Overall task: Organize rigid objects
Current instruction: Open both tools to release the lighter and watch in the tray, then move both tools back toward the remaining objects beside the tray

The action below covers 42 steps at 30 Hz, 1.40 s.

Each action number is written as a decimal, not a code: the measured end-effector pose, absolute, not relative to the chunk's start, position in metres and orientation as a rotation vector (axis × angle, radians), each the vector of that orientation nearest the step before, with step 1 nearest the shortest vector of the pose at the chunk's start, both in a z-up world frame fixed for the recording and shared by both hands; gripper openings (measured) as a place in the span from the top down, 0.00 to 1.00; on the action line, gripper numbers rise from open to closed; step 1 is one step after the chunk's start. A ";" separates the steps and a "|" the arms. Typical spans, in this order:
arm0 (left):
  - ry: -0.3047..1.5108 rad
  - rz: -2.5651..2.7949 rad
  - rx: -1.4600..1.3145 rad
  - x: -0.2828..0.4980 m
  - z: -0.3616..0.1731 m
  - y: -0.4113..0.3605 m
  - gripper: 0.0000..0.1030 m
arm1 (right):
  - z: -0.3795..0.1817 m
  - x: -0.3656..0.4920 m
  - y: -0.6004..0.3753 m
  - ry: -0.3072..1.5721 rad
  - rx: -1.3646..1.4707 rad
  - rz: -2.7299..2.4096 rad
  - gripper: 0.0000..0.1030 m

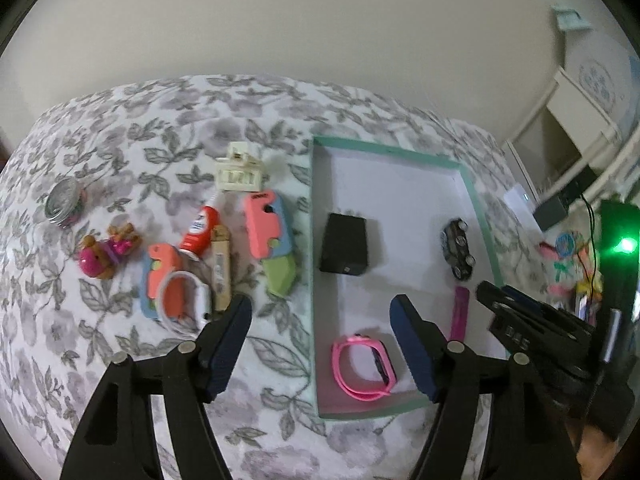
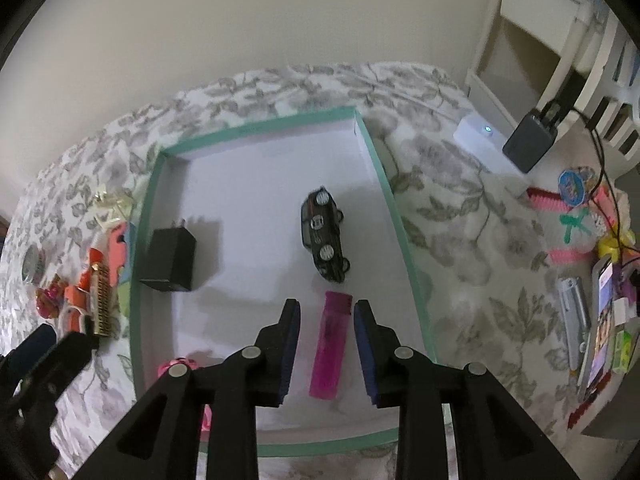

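Note:
A teal-rimmed white tray lies on the floral cloth. In it are a black charger, a black toy car, a magenta lighter and a pink watch. My left gripper is open and empty, above the tray's left rim. My right gripper is open, its fingers either side of the lighter, which lies flat on the tray floor. The right gripper also shows in the left wrist view.
Left of the tray lie loose objects: two pink-blue-green toys, a red tube, a comb, a white charger with cable, a cream clip, a pink toy figure and a metal tin. Clutter sits far right.

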<state>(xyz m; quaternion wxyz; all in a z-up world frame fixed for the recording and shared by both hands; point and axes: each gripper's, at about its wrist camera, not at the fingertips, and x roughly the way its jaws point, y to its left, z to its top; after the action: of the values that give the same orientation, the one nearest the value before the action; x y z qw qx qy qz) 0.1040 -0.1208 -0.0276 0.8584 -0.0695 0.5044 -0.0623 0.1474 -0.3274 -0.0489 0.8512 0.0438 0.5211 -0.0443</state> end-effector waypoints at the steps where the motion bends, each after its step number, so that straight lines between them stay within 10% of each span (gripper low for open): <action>1: 1.059 -0.123 -0.162 0.105 -0.027 -0.116 0.23 | -0.046 0.147 -0.327 1.088 0.091 -0.090 0.67; 4: 1.061 -0.103 -0.204 0.108 -0.029 -0.102 0.19 | -0.037 0.145 -0.324 1.058 0.089 -0.082 0.46; 21: 1.092 -0.012 -0.362 0.114 -0.041 -0.054 0.18 | -0.028 0.142 -0.298 0.992 0.058 -0.003 0.05; 42: 1.037 0.147 -0.439 0.114 -0.036 0.016 0.18 | -0.003 0.137 -0.251 0.844 0.093 0.146 0.00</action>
<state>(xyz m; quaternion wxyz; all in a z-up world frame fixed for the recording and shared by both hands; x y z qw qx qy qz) 0.1137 0.0163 -0.0358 0.8431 -0.2077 0.4912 0.0694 0.1372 -0.2512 -0.0028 0.9087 0.0451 0.4090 0.0710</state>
